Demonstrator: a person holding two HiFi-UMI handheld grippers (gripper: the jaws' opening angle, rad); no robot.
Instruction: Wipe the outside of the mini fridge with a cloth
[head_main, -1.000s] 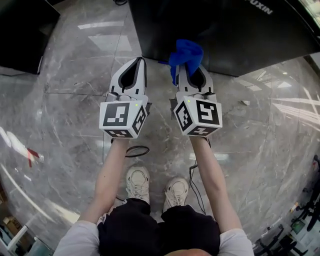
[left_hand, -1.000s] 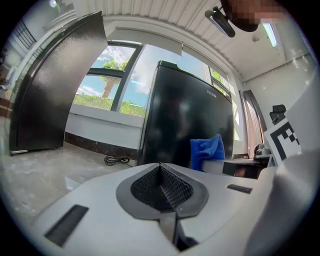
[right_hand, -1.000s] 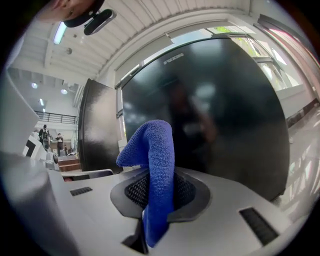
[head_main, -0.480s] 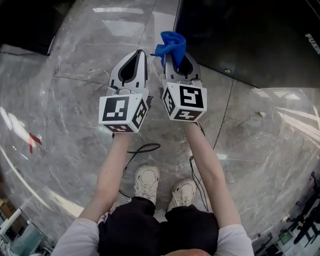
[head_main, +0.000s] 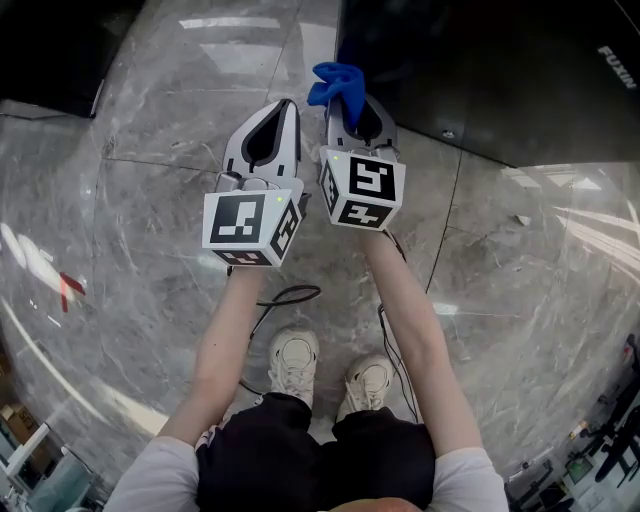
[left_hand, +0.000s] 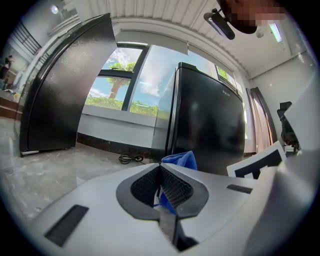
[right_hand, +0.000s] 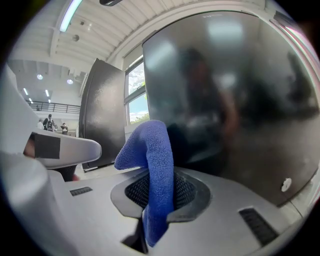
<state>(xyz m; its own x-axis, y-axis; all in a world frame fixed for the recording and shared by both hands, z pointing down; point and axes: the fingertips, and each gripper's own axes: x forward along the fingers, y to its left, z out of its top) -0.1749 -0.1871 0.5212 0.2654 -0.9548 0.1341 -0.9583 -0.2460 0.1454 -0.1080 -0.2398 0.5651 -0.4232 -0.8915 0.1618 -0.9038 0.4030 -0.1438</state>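
Head view, left to right:
- A dark cabinet (head_main: 50, 50) sits at 10 o'clock, well apart from both grippers.
- The floor is grey marble (head_main: 150, 250). A black cable (head_main: 285, 297) loops on it just ahead of the person's shoes (head_main: 295, 362), at 6 o'clock from the grippers.
- Left gripper (head_main: 287, 105) is held out over the floor, pointing to 12 o'clock. Its marker cube (head_main: 250, 228) is nearest the camera.
- In the left gripper view the jaws are pressed together tip to tip with nothing between them. The blue behind them is the other gripper's cloth (left_hand: 181, 159).
- Right gripper (head_main: 350, 100) is just beside the left one, at its 3 o'clock, and reaches slightly further forward. Its marker cube (head_main: 362, 187) is tilted.
- In the right gripper view the right gripper (right_hand: 156, 200) has its jaws clamped on the blue cloth (right_hand: 155, 165). A fold stands up out of the jaws toward 12 o'clock and flops over to 10 o'clock.
- In the head view the cloth (head_main: 337, 85) sticks out past the jaw tips, at the left edge of the mini fridge (head_main: 500, 70).
- The mini fridge is black and glossy, at 1 o'clock from the right gripper. Its face (right_hand: 225, 100) fills most of the right gripper view, close ahead.
- I can't tell whether the cloth touches the fridge.

Left gripper view:
- The fridge (left_hand: 207, 125) stands upright at 1 o'clock.
- A window (left_hand: 125, 85) is at 11 o'clock.
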